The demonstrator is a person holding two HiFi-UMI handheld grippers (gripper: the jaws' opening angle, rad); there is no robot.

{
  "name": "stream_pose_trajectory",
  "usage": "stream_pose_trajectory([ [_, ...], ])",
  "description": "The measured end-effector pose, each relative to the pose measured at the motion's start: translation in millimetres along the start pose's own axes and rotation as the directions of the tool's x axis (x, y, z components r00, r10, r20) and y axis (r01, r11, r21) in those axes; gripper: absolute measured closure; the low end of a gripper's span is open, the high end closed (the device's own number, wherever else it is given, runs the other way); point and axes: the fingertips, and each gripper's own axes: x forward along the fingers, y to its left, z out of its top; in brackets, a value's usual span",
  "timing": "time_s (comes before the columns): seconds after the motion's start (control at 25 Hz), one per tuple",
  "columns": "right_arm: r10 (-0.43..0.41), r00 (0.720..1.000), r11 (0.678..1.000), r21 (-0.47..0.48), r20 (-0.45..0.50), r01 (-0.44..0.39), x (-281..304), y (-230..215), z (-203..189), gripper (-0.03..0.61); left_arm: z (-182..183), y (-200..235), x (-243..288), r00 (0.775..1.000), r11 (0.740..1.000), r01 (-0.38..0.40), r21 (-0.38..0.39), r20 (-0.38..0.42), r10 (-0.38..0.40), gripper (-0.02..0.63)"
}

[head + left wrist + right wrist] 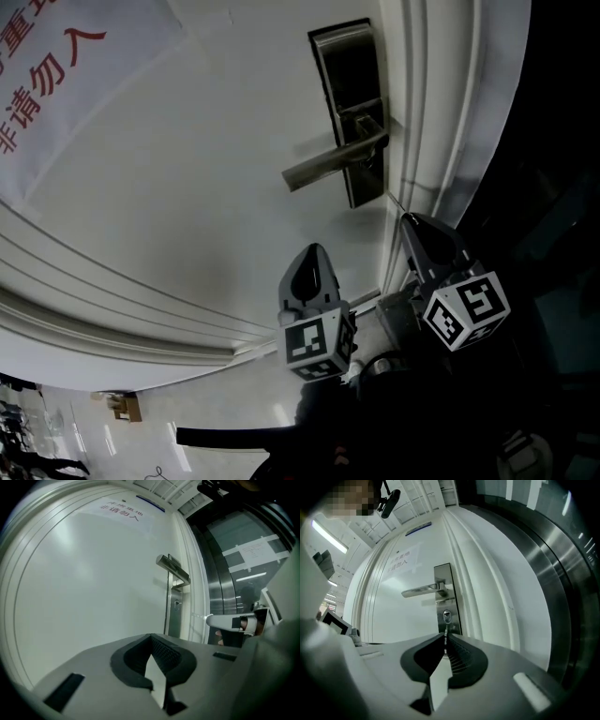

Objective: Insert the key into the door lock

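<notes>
Right claw (445, 638), low at the centre of its view, is clamped on the key (446, 631). Its thin blade points up at the keyhole (446, 616) just ahead; contact cannot be told. The lever handle (419, 591) sits higher on the lock plate (452, 604). Left claw (151, 637) is closed on nothing, facing the white door (84, 588).

Dim, fisheye-warped edges; soft sheen on door (187, 187); right side seemingly underexposed.
</notes>
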Motion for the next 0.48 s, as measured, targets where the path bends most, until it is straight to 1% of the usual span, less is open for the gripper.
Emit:
stream_pose_trajectory([
  [0.16,-0.011,1.0,0.992,-0.122,0.005,0.011,11,-4,10,0.565,4,-2,12,0.999,0.999,0.045,0.006,0.005,-0.045,0.613],
  [0.28,-0.019,1.0,0.97,-0.24,-0.001,0.018,18,-5,17,0.565,3,-5,19,0.997,0.997,0.077,0.013,0.007,-0.077,0.612],
  [0.36,-0.029,1.0,0.941,-0.338,-0.008,0.024,21,-6,21,0.565,4,-8,23,0.996,0.996,0.092,0.008,0.005,-0.092,0.613],
  [0.48,-0.059,0.998,0.881,-0.471,-0.025,0.04,25,-7,24,0.565,-1,-8,25,0.995,0.995,0.098,-0.013,-0.018,-0.099,0.612],
])
